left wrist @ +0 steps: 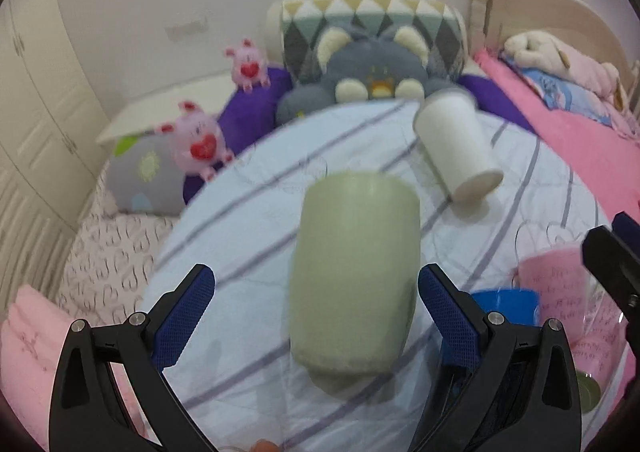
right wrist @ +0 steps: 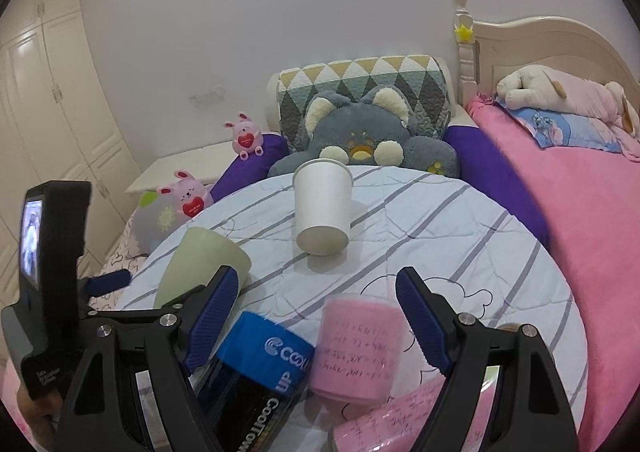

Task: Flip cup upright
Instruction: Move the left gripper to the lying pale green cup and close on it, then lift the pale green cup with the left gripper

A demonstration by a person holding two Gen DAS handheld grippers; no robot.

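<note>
In your left wrist view, the pale green cup (left wrist: 354, 280) sits between your left gripper's (left wrist: 316, 292) spread fingers, resting on the striped quilt (left wrist: 240, 211), blurred. In your right wrist view, your right gripper (right wrist: 316, 316) gapes wide around the pink cup (right wrist: 356, 348), with the green cup (right wrist: 200, 264) beyond its left finger.

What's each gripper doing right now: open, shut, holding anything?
Left gripper: jaws open, straddling the green cup, not clamped.
Right gripper: jaws open, holding nothing, pink cup between them.
</note>
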